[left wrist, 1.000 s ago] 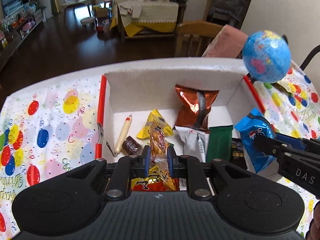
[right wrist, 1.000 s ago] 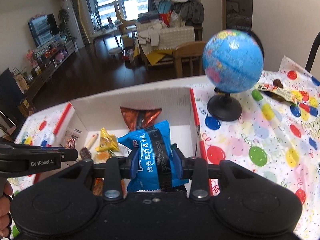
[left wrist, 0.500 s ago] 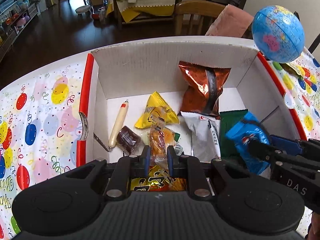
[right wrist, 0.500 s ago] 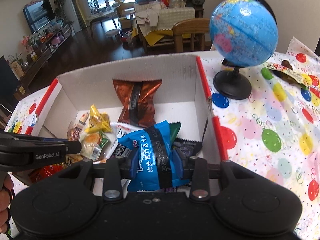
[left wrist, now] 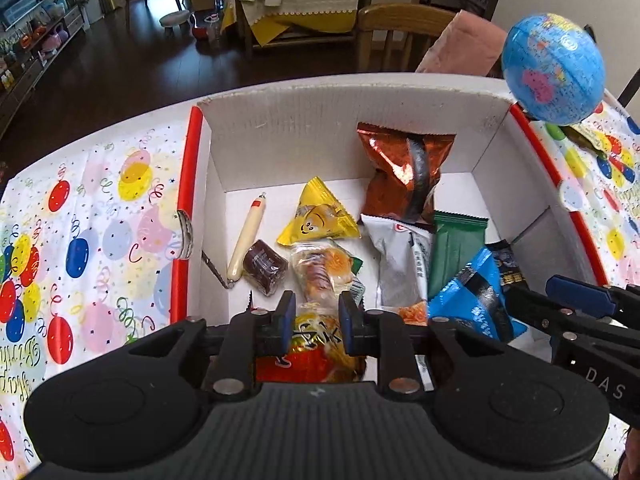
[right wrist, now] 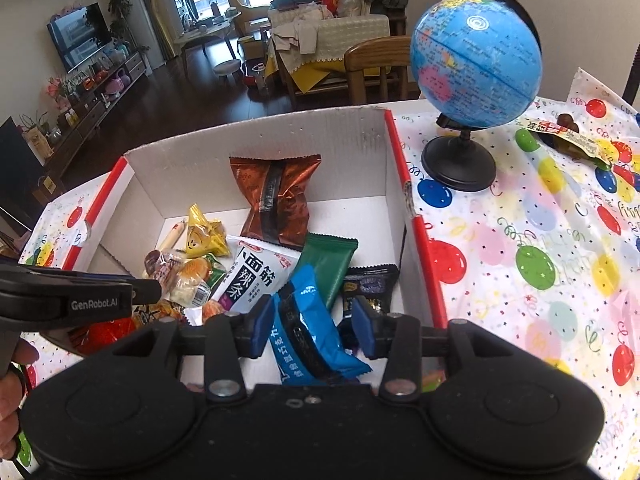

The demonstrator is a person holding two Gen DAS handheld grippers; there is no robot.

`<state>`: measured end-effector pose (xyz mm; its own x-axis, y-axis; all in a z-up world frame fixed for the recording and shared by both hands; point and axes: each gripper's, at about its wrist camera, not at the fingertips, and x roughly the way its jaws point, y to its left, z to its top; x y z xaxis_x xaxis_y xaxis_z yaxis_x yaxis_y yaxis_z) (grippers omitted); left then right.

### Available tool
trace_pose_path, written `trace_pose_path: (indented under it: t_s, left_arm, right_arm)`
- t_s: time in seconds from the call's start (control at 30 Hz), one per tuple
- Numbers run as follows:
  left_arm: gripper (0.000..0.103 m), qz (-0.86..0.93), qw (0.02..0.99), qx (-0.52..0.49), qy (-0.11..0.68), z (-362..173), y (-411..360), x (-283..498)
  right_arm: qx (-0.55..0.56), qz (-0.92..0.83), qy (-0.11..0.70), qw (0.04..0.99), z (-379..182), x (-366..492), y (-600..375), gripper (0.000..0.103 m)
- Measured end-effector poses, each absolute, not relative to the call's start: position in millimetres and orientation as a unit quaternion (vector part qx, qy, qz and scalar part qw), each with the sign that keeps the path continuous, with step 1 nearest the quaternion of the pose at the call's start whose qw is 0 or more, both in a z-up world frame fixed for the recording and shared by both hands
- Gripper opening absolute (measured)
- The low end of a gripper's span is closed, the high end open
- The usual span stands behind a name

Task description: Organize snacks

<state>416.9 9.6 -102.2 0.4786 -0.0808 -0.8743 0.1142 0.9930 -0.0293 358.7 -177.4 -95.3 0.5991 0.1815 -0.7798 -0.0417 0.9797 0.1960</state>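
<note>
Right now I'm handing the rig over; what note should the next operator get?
Left gripper: jaws opening, the red-and-yellow snack bag lies between them inside the white cardboard box.
Right gripper: jaws opening, blue chocolate wafer packet loose between pads over the box.
Done: most snacks are boxed.
Left: brown-and-yellow wrapped snack on the balloon-print tablecloth beside the blue globe.

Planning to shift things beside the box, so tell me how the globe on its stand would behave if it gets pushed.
The globe looks top-heavy: a big ball on a thin stem over a small round black base, so a shove up high would probably tip it. A push low on the base would likelier slide it across the smooth balloon-print tablecloth. The ball may also spin on its tilted axis if touched.
</note>
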Motion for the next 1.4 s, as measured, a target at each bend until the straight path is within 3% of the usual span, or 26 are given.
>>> trace_pose_path:
  t_s: [0.4,0.43,0.5,0.53,0.7,0.87,1.1,1.2,1.4]
  left_arm:
    - [0.031,-0.050,0.878,-0.003,0.476,-64.6,9.5,375.1]
    - [0.034,-0.050,0.880,-0.005,0.472,-61.4,9.7,370.6]
    - [0.071,-0.050,0.885,-0.011,0.462,-53.9,9.4,360.2]
    - [0.074,-0.050,0.890,-0.015,0.452,-49.6,9.5,354.0]
    - [0.075,-0.052,0.902,-0.014,0.429,-31.5,4.2,328.2]
    - [0.075,-0.053,0.909,-0.013,0.413,-17.1,-0.7,303.3]
    - [0.082,-0.064,0.919,-0.011,0.389,-3.6,-4.6,267.8]
    - [0.085,-0.065,0.923,-0.012,0.380,0.4,-6.0,252.6]
    - [0.087,-0.058,0.932,-0.019,0.358,9.3,-5.2,223.9]
  right_arm:
    - [0.088,0.083,0.408,0.905,-62.5,322.3,-187.1,0.061]
    - [0.087,0.084,0.404,0.907,-59.9,318.6,-188.4,0.062]
    - [0.087,0.088,0.396,0.910,-54.7,310.5,-191.4,0.063]
    - [0.088,0.090,0.392,0.911,-52.2,306.4,-193.1,0.064]
    - [0.095,0.103,0.375,0.916,-38.8,284.8,-199.6,0.067]
    - [0.095,0.116,0.351,0.924,-24.8,260.7,-203.1,0.079]
    - [0.089,0.131,0.310,0.938,-10.0,230.3,-208.8,0.086]
    - [0.089,0.134,0.296,0.942,-4.3,218.6,-211.3,0.094]
    - [0.089,0.127,0.273,0.950,4.5,196.2,-216.6,0.096]
